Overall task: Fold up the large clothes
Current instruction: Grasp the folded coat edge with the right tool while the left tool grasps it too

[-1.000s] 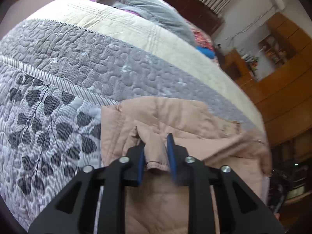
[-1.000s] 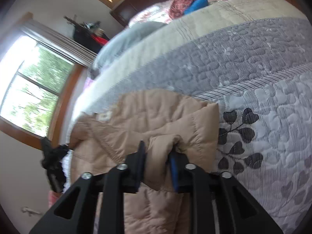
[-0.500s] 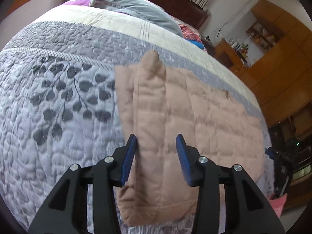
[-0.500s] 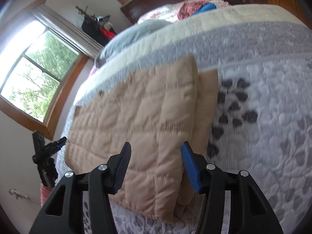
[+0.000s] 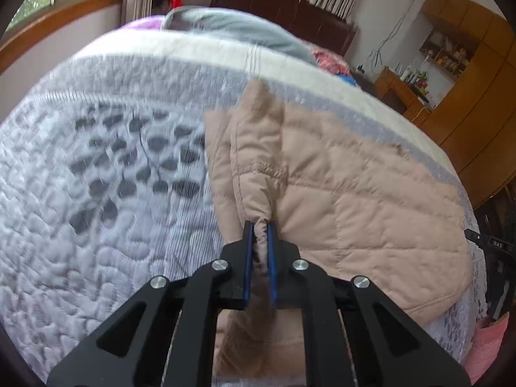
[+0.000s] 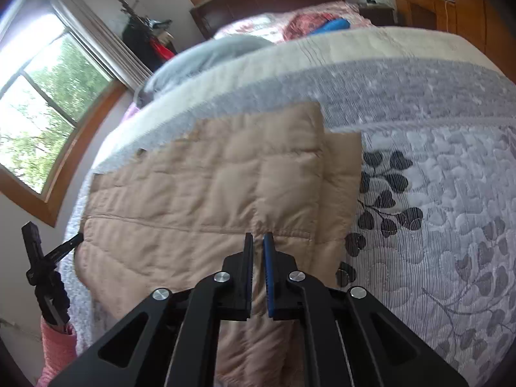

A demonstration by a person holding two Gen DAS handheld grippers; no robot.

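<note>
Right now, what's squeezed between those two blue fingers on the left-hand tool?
In the left wrist view, a bunched fold of the tan quilted jacket sits between the left gripper fingers.

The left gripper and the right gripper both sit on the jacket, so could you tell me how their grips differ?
The left gripper pinches a raised ridge of the jacket; the right gripper sits over flat padding, its jaws nearly closed. The left works near the jacket's edge, the right further in. Both have blue pads.

The jacket's (image 5: 354, 193) near hem is hidden behind both tools.
</note>
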